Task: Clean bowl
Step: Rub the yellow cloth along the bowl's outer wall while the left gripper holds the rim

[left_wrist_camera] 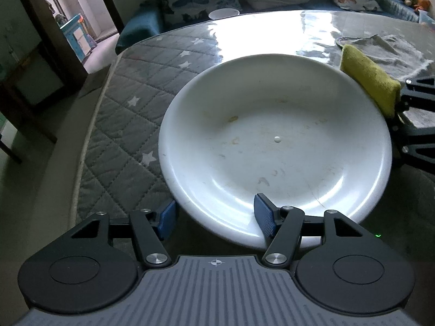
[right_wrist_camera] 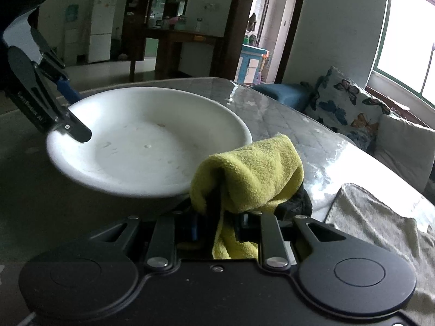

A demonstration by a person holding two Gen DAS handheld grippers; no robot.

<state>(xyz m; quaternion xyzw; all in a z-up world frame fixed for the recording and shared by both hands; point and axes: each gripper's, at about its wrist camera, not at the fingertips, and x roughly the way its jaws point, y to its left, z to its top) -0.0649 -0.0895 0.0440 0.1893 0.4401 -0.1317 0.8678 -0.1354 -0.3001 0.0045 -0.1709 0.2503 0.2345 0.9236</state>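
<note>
Found the white bowl (left_wrist_camera: 272, 141) at the near edge of the quilted table (left_wrist_camera: 130, 87), partly overhanging it, with brownish smears (left_wrist_camera: 233, 118) across its floor. Straddled its near rim with the left gripper (left_wrist_camera: 214, 217), one blue pad outside the wall and one inside, closed on it as far as could be judged (the contact itself lay hidden by the rim). Held a yellow cloth (right_wrist_camera: 252, 168) pinched tight in the right gripper (right_wrist_camera: 216, 213), just beside the bowl's rim, not yet inside the basin.

Called for a steady, level hold on the left, then the cloth pressed flat onto the smears and worked in small circles, without levering the bowl off the edge.

Showed the smears plainly only from the left wrist. Gave, from the right wrist, barely faint marks, but also the cloth folded over the fingers and a grey towel (right_wrist_camera: 375, 217) spread alongside.
</note>
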